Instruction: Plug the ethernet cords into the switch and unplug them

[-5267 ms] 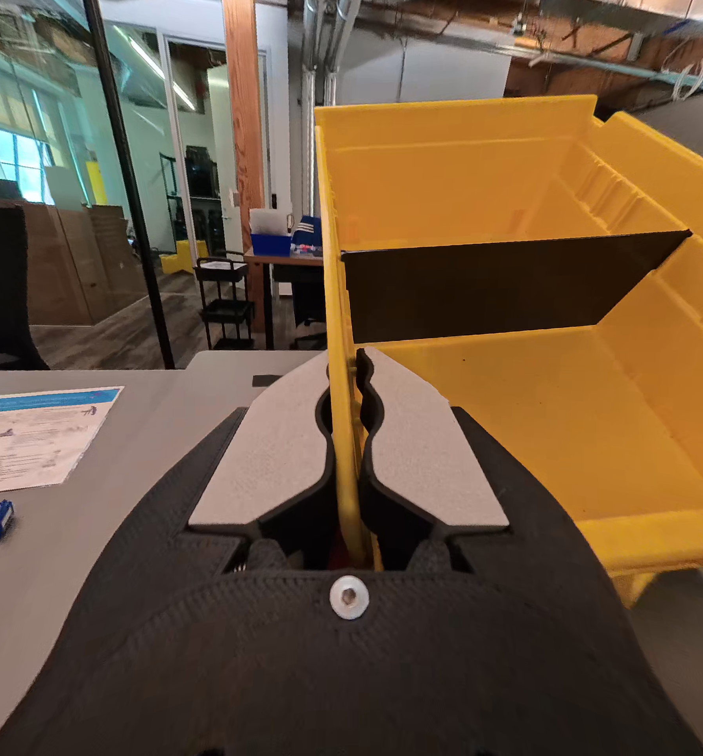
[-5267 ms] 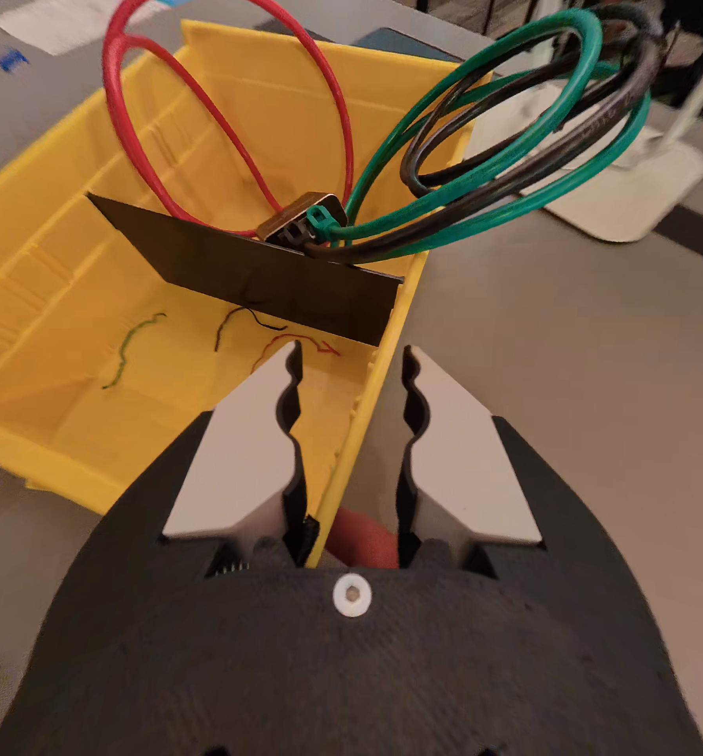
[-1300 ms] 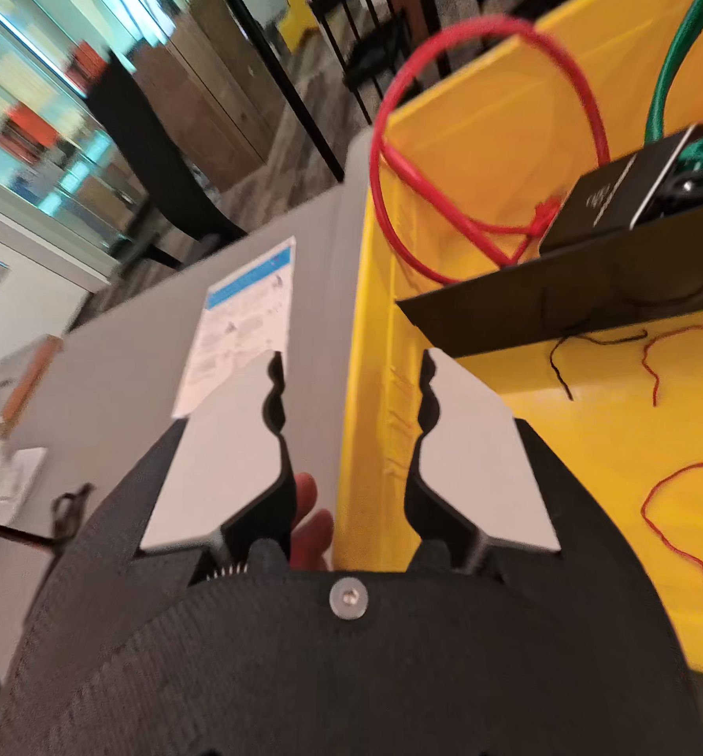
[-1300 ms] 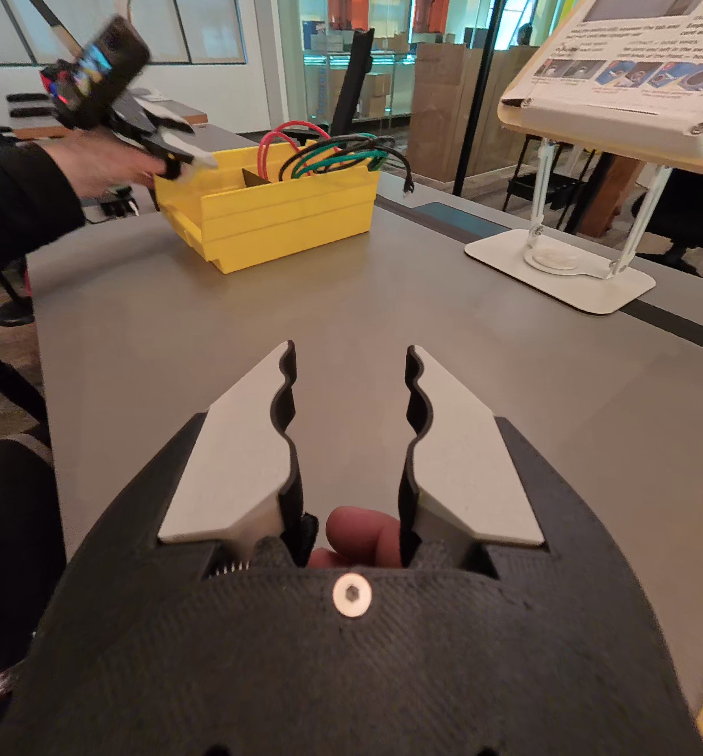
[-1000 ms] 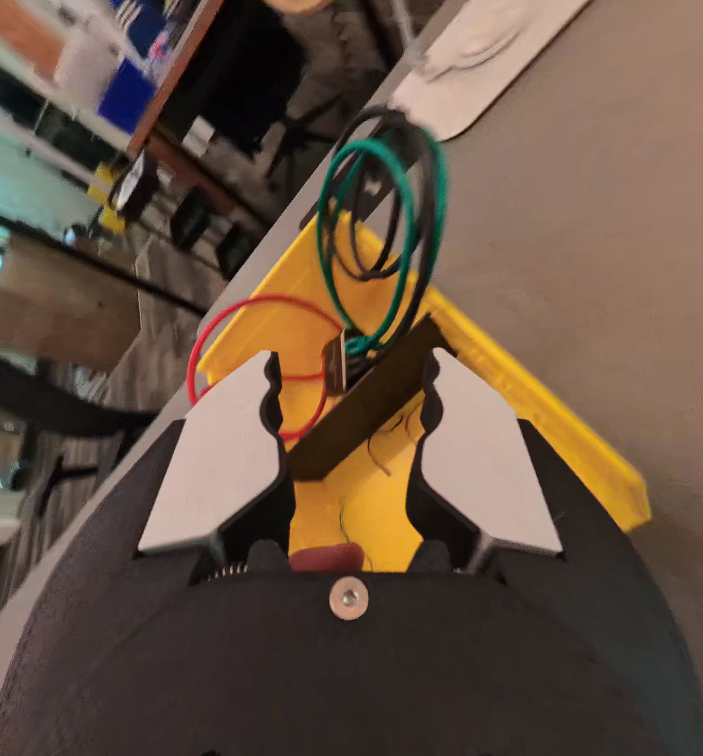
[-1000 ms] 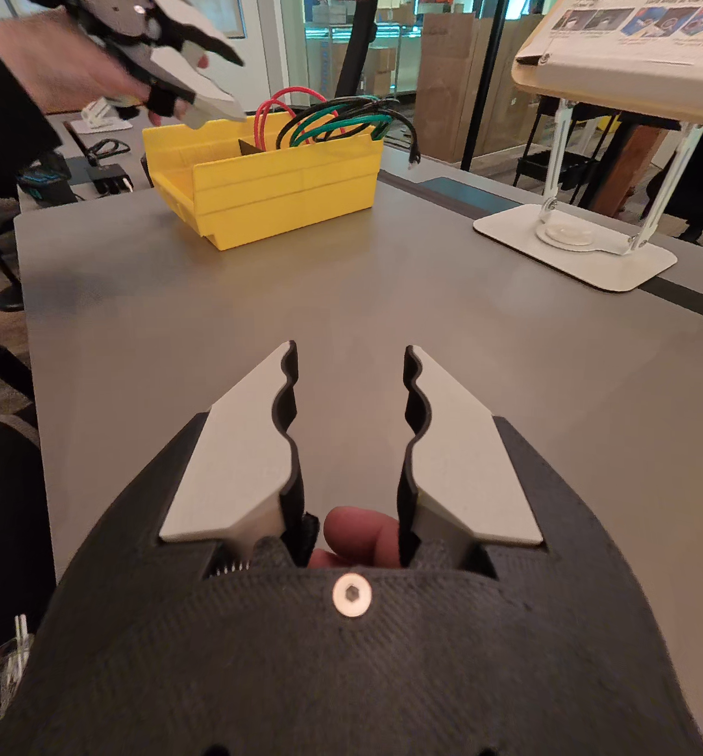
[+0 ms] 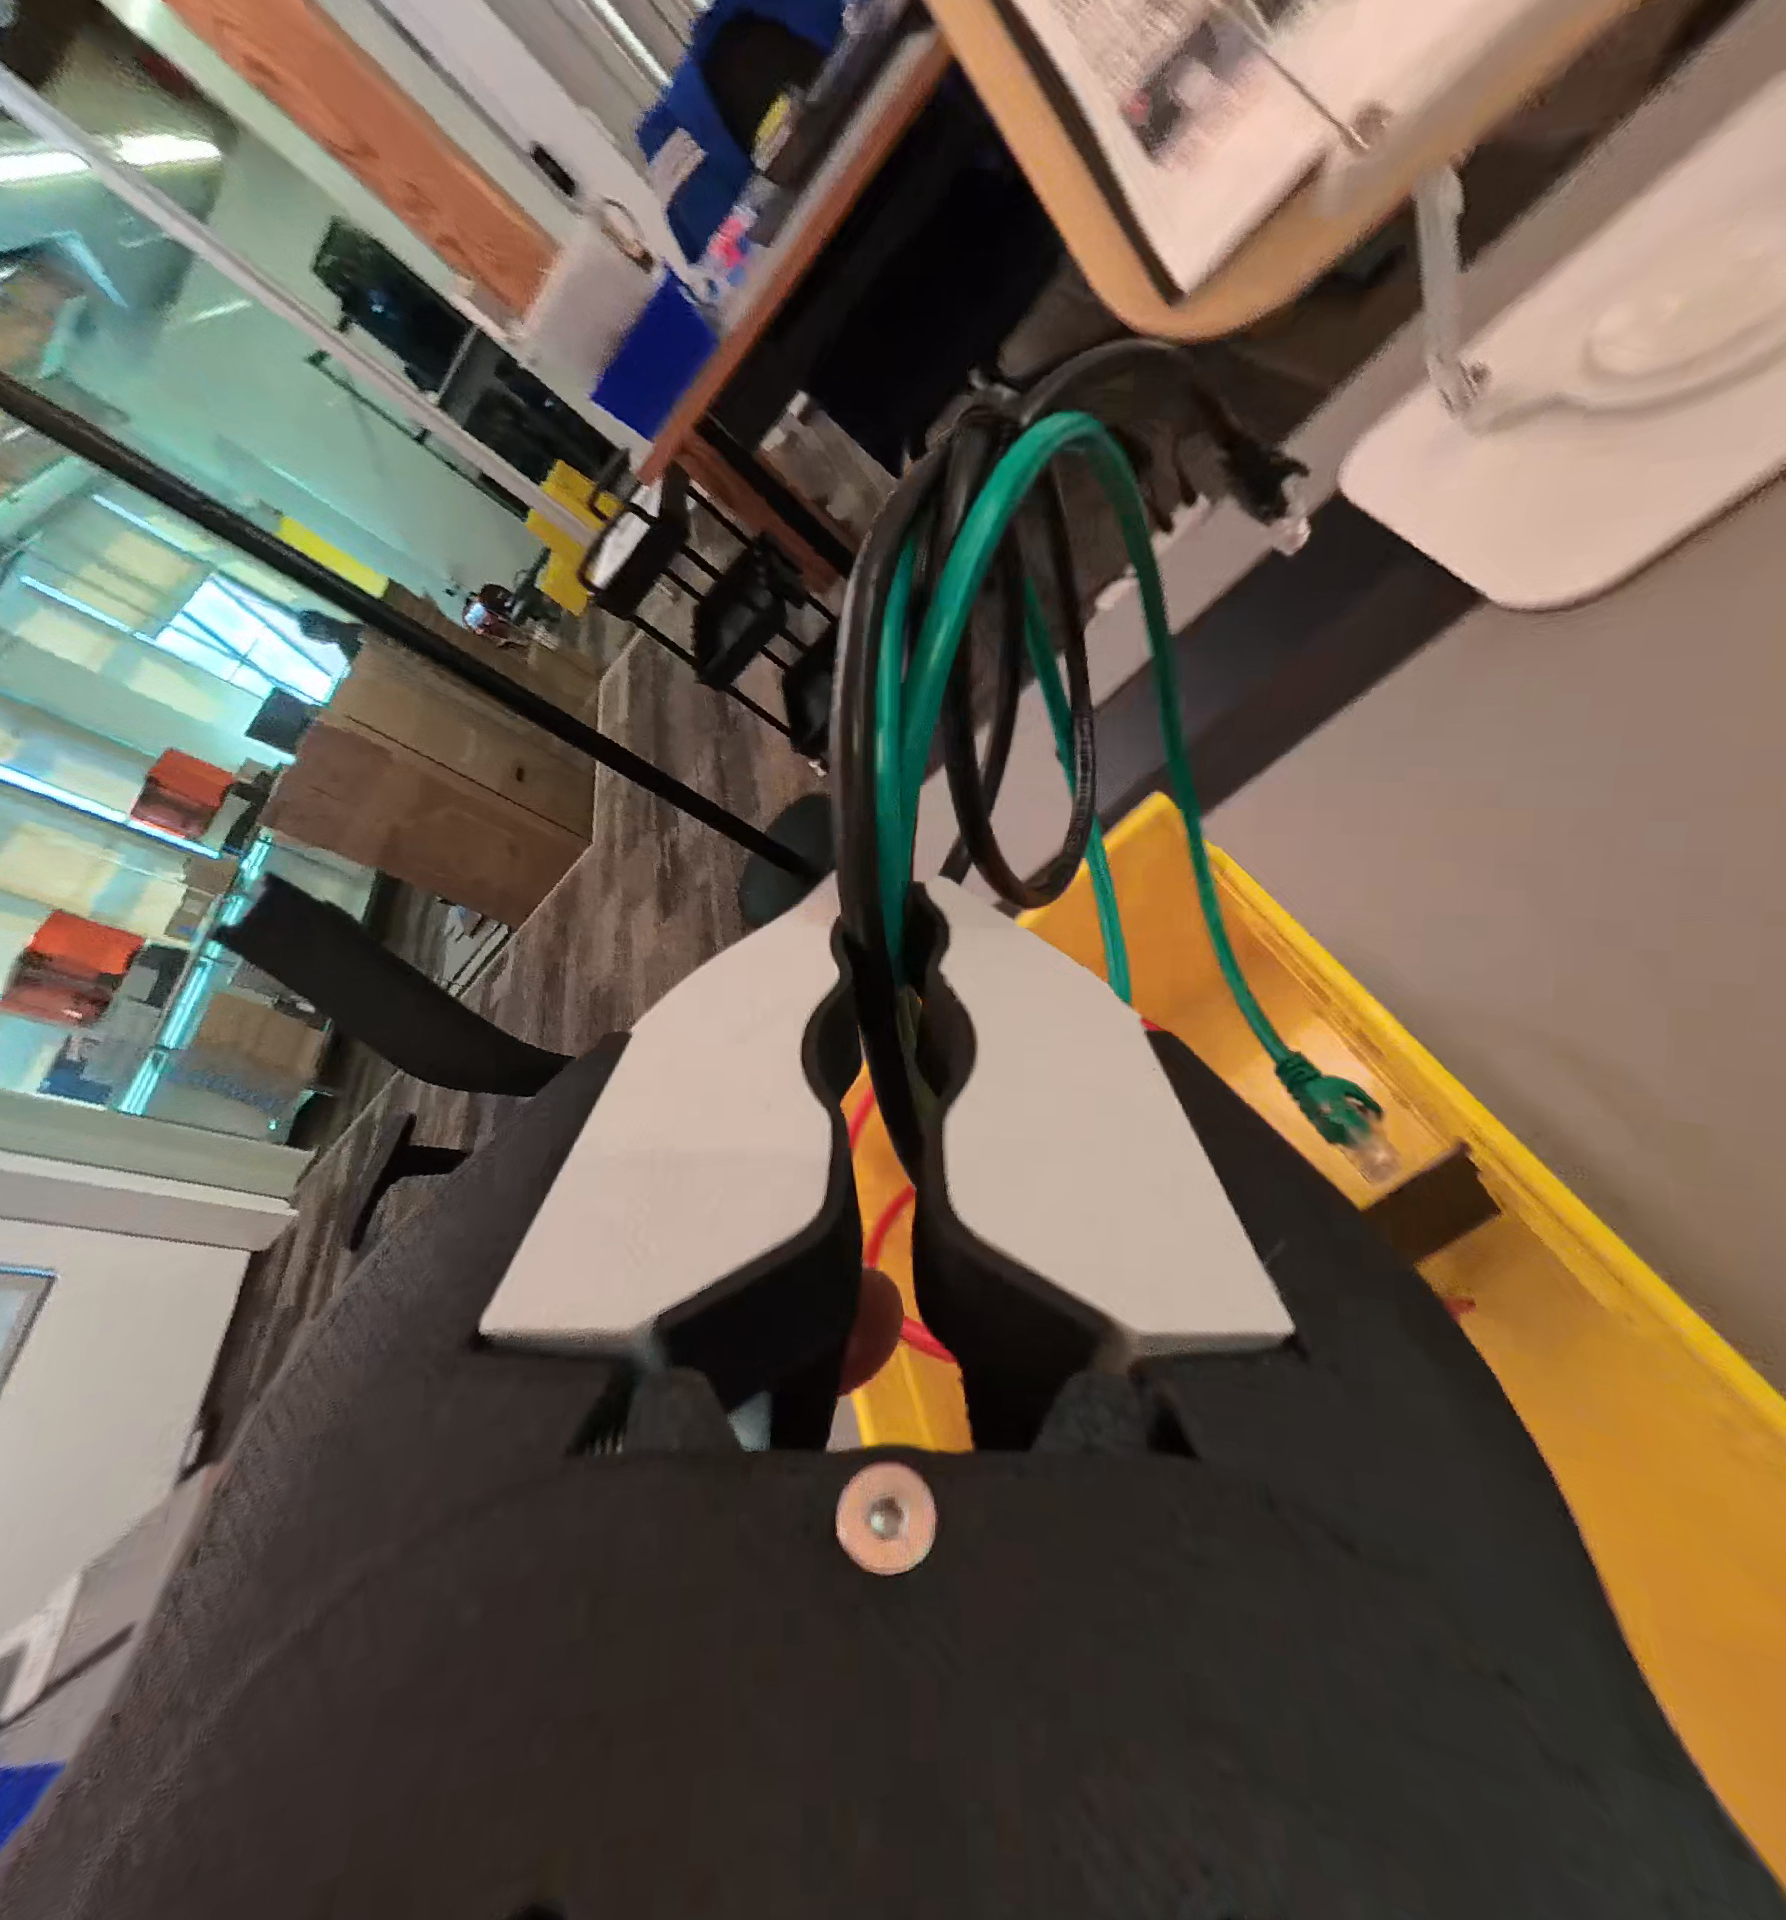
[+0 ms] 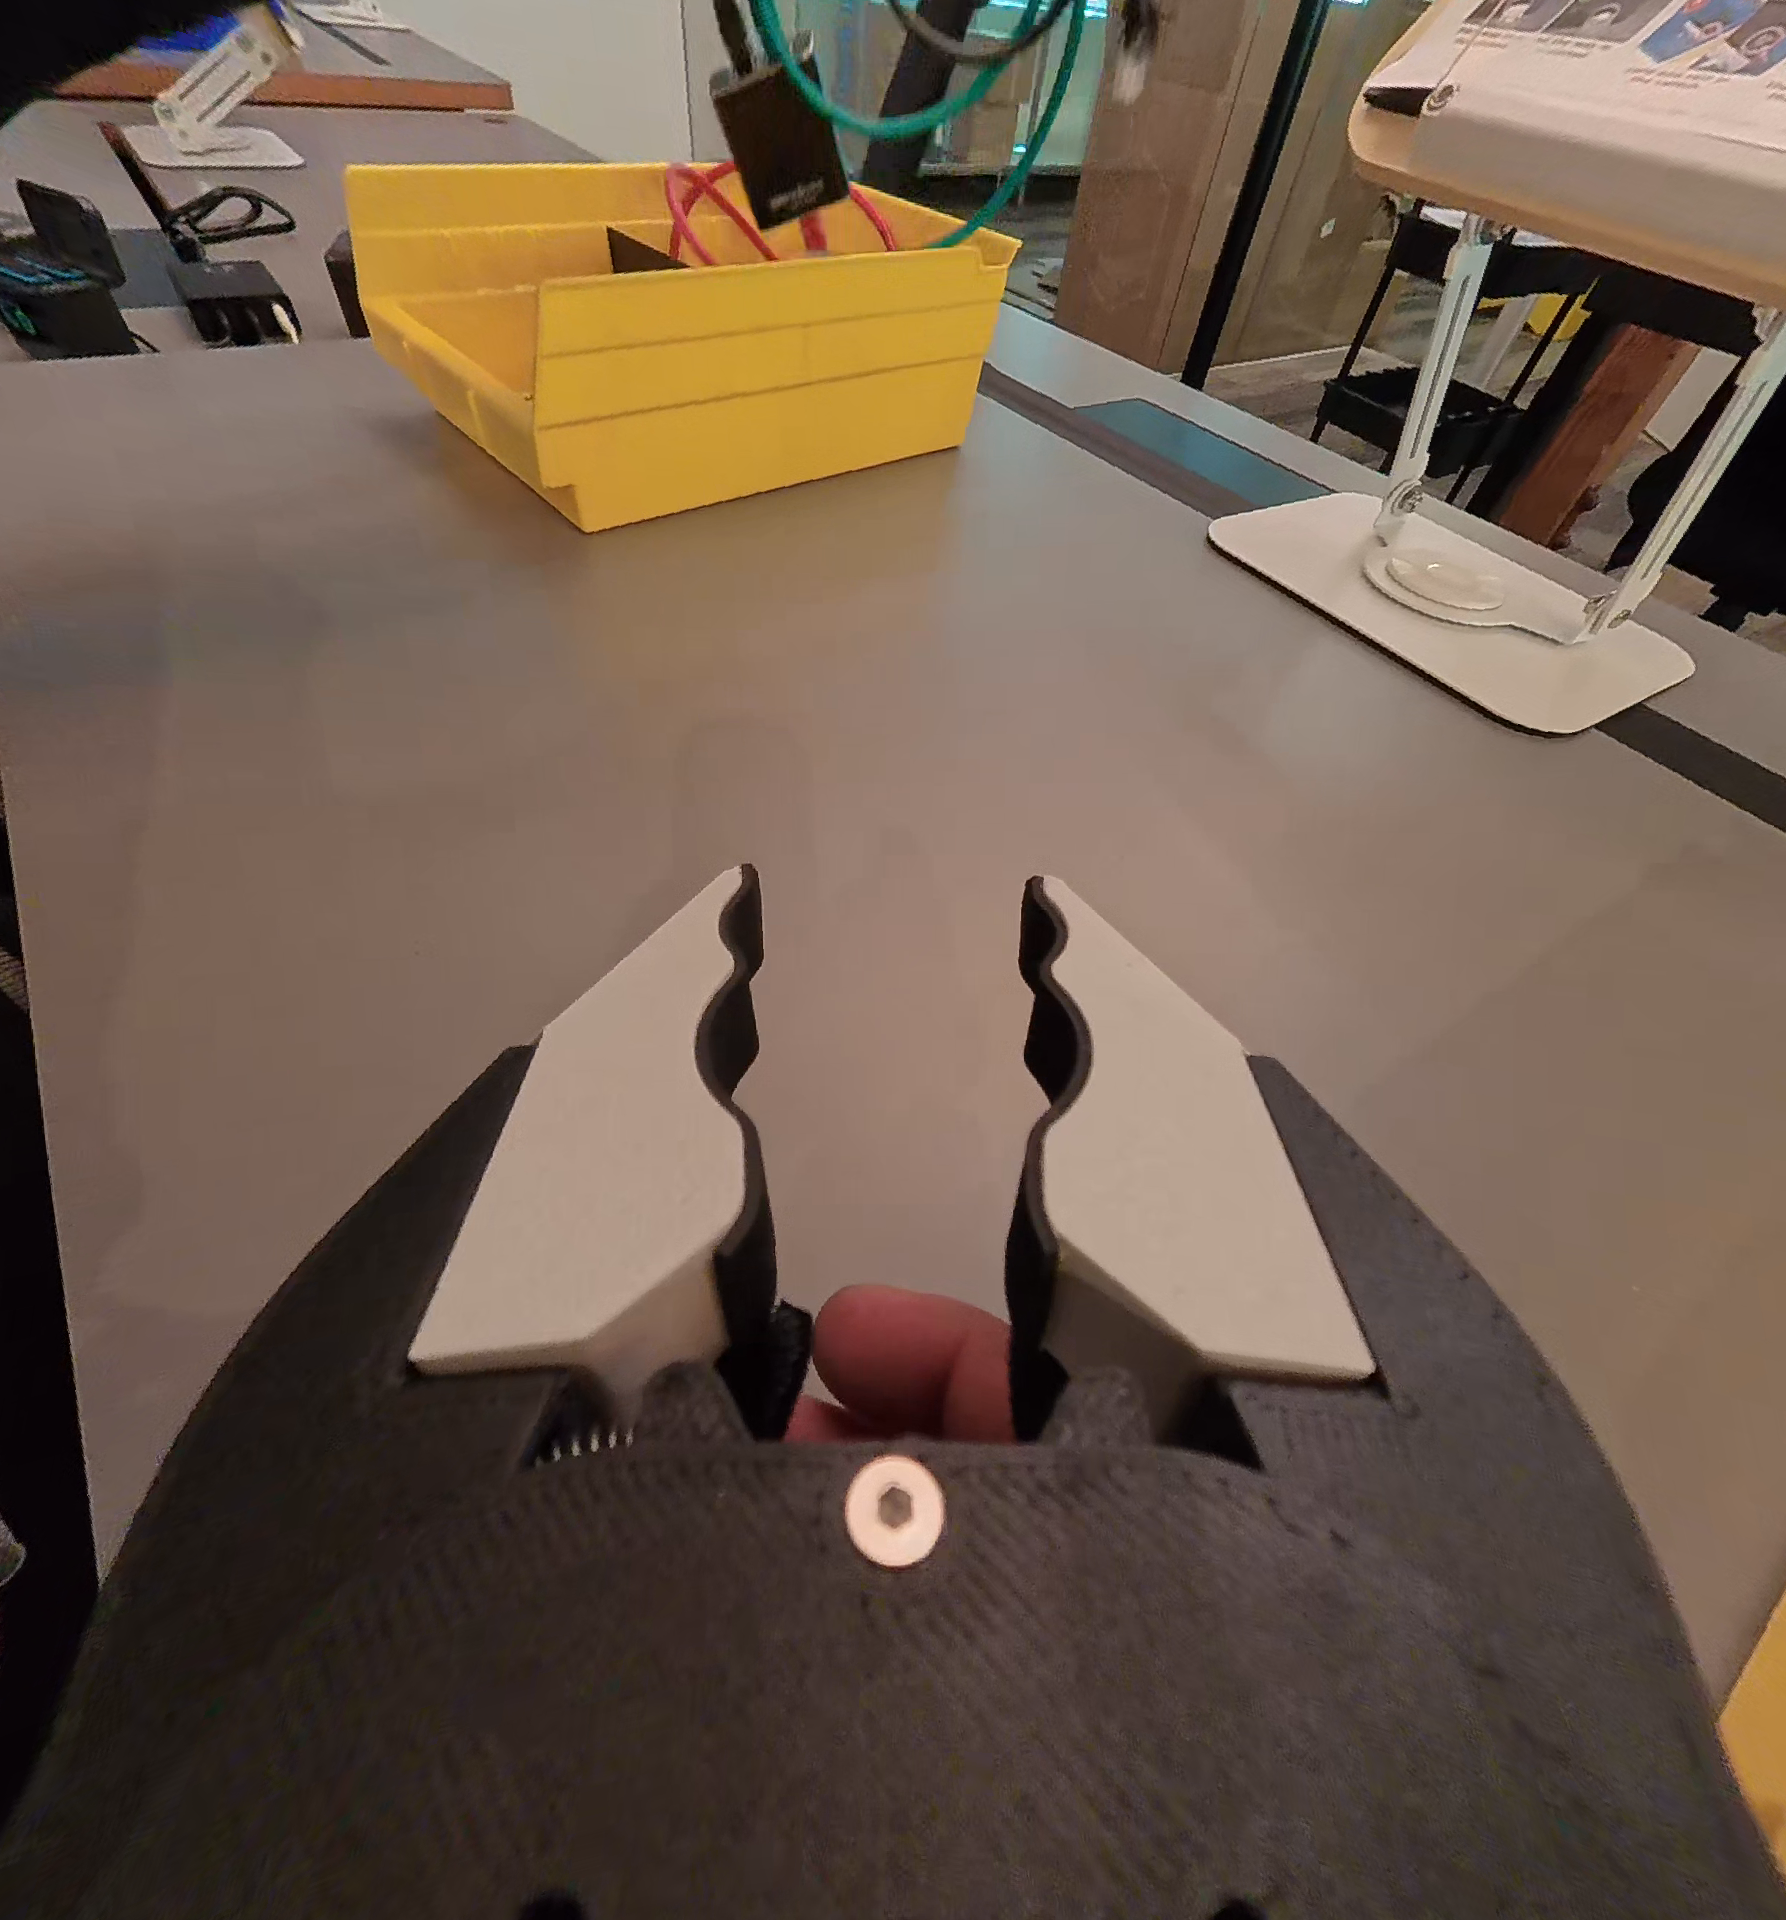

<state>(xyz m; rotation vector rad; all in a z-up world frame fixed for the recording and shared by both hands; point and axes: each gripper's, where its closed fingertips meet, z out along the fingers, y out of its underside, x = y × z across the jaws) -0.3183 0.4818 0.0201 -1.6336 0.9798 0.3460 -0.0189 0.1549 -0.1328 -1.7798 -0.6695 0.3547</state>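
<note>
Black, green cords [image 7: 873, 790] pinched in tilted left gripper [image 7: 889, 935], switch [image 8: 780, 140] seemingly dangling.

**Count on the table**

Three ethernet cords — one green [image 7: 1149, 665], one black [image 7: 853, 727], one red [image 8: 707, 213]. One switch [image 8: 780, 145], one yellow bin [image 8: 723, 384] with one black divider [image 8: 640, 251], one white stand [image 8: 1450, 613] — two grippers.

Print shows on the switch [image 8: 780, 135] and stand sheet [image 8: 1637, 73], none legible.
</note>
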